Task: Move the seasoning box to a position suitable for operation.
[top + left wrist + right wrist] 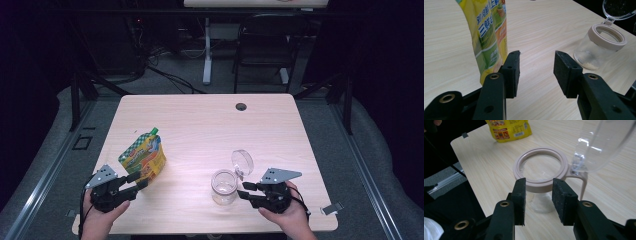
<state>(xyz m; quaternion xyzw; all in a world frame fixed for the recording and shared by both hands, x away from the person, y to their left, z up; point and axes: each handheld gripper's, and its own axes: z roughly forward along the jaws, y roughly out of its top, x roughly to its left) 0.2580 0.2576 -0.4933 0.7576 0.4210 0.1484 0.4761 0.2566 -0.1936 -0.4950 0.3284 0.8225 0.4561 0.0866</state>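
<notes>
A yellow-green stand-up pouch (142,157) with a green spout stands at the table's left front. My left gripper (141,180) is open just in front of it. In the left gripper view the pouch (489,37) rises beside the left finger (511,72), and nothing lies between the jaws of that gripper (536,66). A clear jar (223,186) with a beige rim stands at centre front, its hinged clear lid (242,161) flipped up. My right gripper (243,190) is open just right of it. In the right gripper view, that gripper (537,195) has its pads just short of the jar's rim (540,167).
The wooden table (200,125) has a round cable hole (241,106) near its far edge. A small grey clip (331,209) lies at the front right corner. A black chair (265,40) and a desk leg stand on the floor beyond the table.
</notes>
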